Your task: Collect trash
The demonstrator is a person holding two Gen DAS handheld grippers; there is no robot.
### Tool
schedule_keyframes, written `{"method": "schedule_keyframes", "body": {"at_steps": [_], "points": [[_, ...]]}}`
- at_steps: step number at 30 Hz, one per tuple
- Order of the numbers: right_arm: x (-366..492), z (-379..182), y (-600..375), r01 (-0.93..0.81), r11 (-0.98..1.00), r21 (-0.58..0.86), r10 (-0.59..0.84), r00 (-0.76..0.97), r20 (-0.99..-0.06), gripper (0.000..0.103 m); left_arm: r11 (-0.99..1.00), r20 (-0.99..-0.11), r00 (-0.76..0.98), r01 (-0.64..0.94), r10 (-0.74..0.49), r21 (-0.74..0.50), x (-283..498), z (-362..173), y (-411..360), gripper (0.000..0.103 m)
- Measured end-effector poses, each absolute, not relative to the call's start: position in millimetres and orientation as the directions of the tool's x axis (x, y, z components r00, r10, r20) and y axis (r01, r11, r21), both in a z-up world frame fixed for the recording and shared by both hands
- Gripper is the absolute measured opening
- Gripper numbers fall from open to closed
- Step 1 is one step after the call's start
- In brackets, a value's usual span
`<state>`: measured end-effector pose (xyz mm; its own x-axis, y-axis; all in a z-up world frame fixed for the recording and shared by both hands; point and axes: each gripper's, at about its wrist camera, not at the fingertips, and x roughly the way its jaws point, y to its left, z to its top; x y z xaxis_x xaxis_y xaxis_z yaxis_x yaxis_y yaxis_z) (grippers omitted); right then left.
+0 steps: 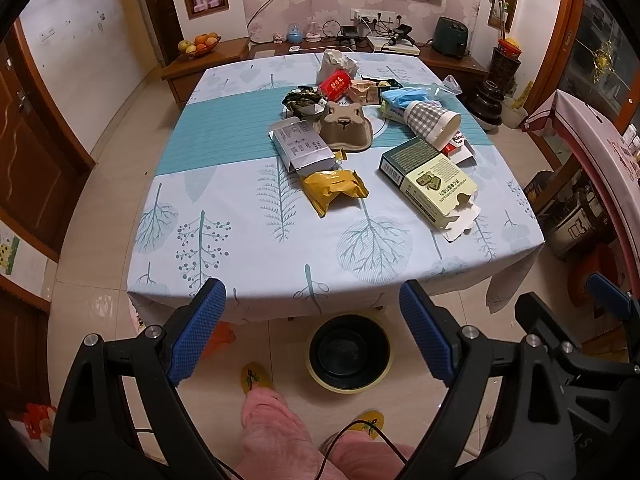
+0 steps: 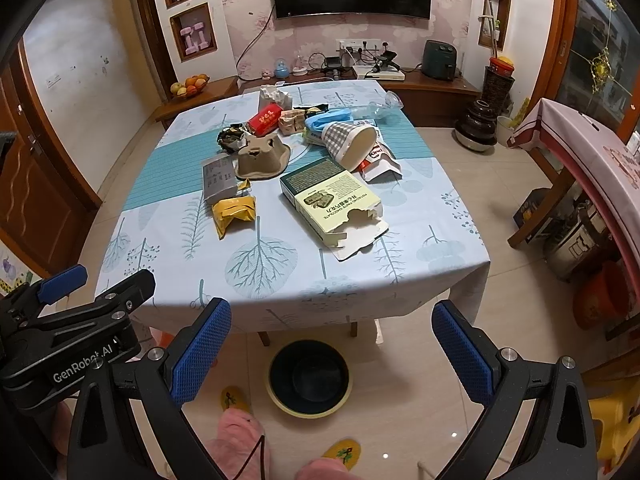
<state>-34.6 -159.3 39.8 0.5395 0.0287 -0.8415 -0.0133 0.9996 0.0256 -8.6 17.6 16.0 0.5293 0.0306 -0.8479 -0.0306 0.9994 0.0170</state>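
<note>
Trash lies piled on a table under a leaf-print cloth [image 1: 224, 248]: a yellow wrapper [image 1: 334, 190] [image 2: 234, 212], an opened green and cream box [image 1: 428, 176] [image 2: 332, 200], a grey box [image 1: 300, 146], a pulp tray [image 1: 346, 128], a checked paper cup [image 1: 434, 122] and a red packet [image 1: 334, 82]. A black bin with a yellow rim [image 1: 348, 354] [image 2: 308, 378] stands on the floor under the near edge. My left gripper [image 1: 312, 292] and right gripper [image 2: 331, 308] hang side by side above that edge, both open and holding nothing.
A person's pink trouser legs [image 1: 276, 432] and yellow slippers [image 2: 344, 452] are below the grippers. To the right stand a second table with a pink cloth [image 2: 592, 148] and dark jars [image 2: 478, 124]. A low wooden TV bench [image 1: 440, 58] runs behind the table.
</note>
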Motion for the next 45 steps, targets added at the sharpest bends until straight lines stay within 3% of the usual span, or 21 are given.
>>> {"method": "schedule_keyframes", "body": {"at_steps": [21, 31, 36, 45], "points": [[-29.1, 48.3, -144.5, 0.008, 1.000, 0.024, 0.016, 0.548, -0.836, 0.102, 0.998, -0.851, 0.523, -0.052, 0.048, 0.025, -5.8, 21.0, 28.6, 0.087], [15.9, 66.3, -109.4, 0.016, 1.000, 0.002, -0.008, 0.584, -0.812, 0.102, 0.999, -0.836, 0.548, -0.050, 0.025, -0.002, 50.2, 41.4, 64.2, 0.087], [53.2, 72.5, -88.9, 0.067, 0.998, 0.022, -0.022, 0.600, -0.800, 0.102, 0.999, -0.828, 0.559, 0.003, 0.034, 0.042, 90.3, 50.2, 80.7, 0.088], [125.0, 29.1, -52.8, 0.094, 0.991, 0.097, 0.038, 0.496, -0.867, 0.090, 0.987, -0.849, 0.508, 0.133, -0.147, -0.091, 158.1, 39.3, 130.1, 0.087]]}}
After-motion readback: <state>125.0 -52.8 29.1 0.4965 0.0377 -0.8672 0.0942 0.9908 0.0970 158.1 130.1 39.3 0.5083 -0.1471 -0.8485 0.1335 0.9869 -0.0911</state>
